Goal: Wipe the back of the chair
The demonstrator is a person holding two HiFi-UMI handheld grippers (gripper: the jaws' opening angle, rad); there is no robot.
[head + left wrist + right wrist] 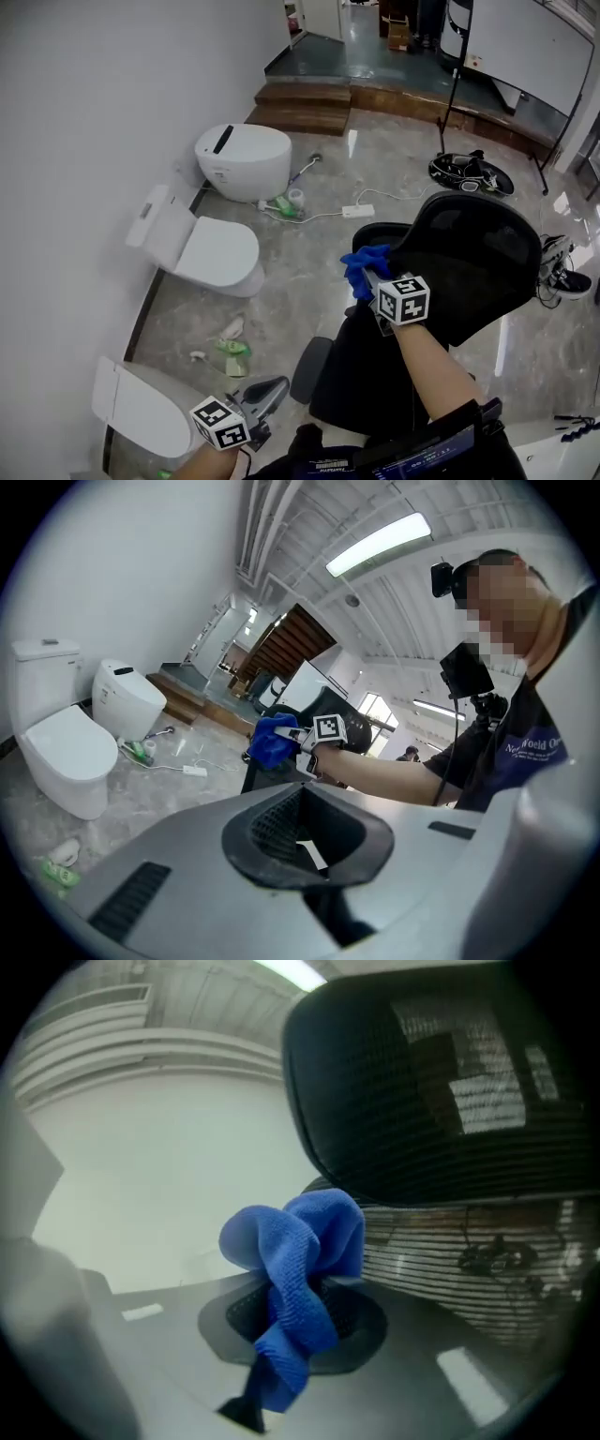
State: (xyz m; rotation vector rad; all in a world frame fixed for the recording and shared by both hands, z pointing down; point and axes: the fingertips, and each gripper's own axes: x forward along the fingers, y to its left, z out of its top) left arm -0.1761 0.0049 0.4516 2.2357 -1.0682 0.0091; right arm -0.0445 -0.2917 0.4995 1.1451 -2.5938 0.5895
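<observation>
Black mesh chair back (487, 253): I'd press the bunched blue cloth (360, 260), clamped in right gripper (369, 276), flat across it; left gripper (275, 388) closed, idle.

Three toilets: far toilet (242, 159), middle toilet (211, 251), near toilet (141, 408). One chair (473, 272), one blue cloth (362, 265), one power strip (358, 211). Two grippers: left gripper (270, 392), right gripper (373, 277).

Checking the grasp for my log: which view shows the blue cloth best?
The right gripper view: the blue cloth fills its centre, pinched in the right claw. The head view shows it small by the chair back; the left gripper view, small and distant.
</observation>
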